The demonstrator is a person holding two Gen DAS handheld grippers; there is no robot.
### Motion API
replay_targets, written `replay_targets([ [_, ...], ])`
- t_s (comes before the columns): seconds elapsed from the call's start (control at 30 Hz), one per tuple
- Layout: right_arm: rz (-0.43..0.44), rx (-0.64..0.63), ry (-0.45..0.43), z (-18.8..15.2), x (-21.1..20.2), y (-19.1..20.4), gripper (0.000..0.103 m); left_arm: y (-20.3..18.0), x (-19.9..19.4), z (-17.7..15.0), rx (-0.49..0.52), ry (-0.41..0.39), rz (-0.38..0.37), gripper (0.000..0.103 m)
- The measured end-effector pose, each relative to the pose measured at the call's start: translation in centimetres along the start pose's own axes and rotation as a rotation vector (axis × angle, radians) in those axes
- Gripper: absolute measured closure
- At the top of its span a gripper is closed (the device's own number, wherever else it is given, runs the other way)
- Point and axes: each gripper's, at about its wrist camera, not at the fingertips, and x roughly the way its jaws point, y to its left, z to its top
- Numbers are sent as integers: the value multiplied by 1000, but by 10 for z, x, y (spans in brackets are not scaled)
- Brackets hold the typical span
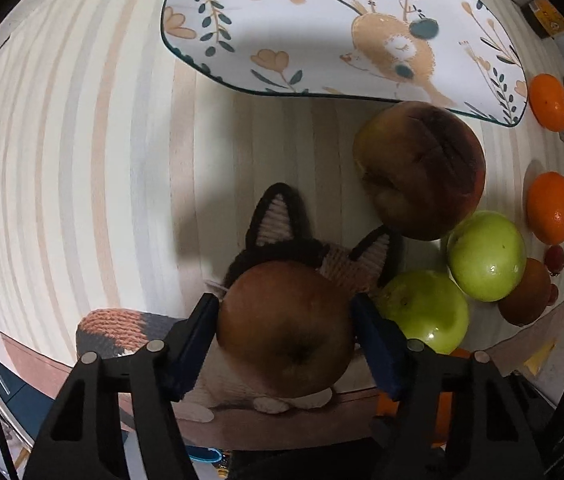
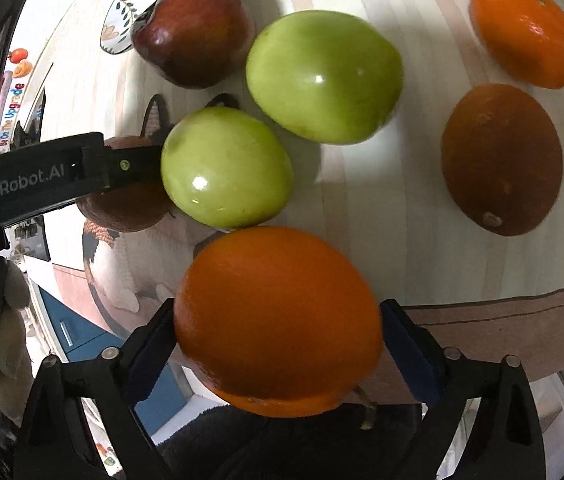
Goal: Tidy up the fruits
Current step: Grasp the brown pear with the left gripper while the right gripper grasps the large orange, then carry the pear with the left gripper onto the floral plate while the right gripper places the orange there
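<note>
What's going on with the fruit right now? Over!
Left hand-held gripper shut on brown apple. Right hand-held gripper shut on orange. Two green apples close ahead on the table; knitted cat under left.

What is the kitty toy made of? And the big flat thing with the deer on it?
The kitty toy looks like crocheted yarn: ropey stitch rows show on its pink-and-black ears and striped tail, soft and matte. The flat deer mat seems a thin printed sheet, maybe plastic or coated cloth; it lies smooth with a dark bound edge, but the exact material is unclear.
</note>
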Motion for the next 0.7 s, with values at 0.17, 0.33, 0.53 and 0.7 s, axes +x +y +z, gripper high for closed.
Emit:
replay_targets([
  [0.17, -16, -22, 15, 2, 3, 5, 15, 3, -3, -12, 5, -30, 18, 38],
  [0.33, -15, -31, 18, 1, 3, 8, 15, 12, -7, -28, 6, -47, 54, 38],
  [0.53, 23, -43, 2, -5, -16, 10, 16, 40, -34, -64, -22, -72, 33, 38],
  [0.7, 82, -56, -34, 0, -57, 13, 16, 49, -77, -71, -50, -130, -30, 38],
])
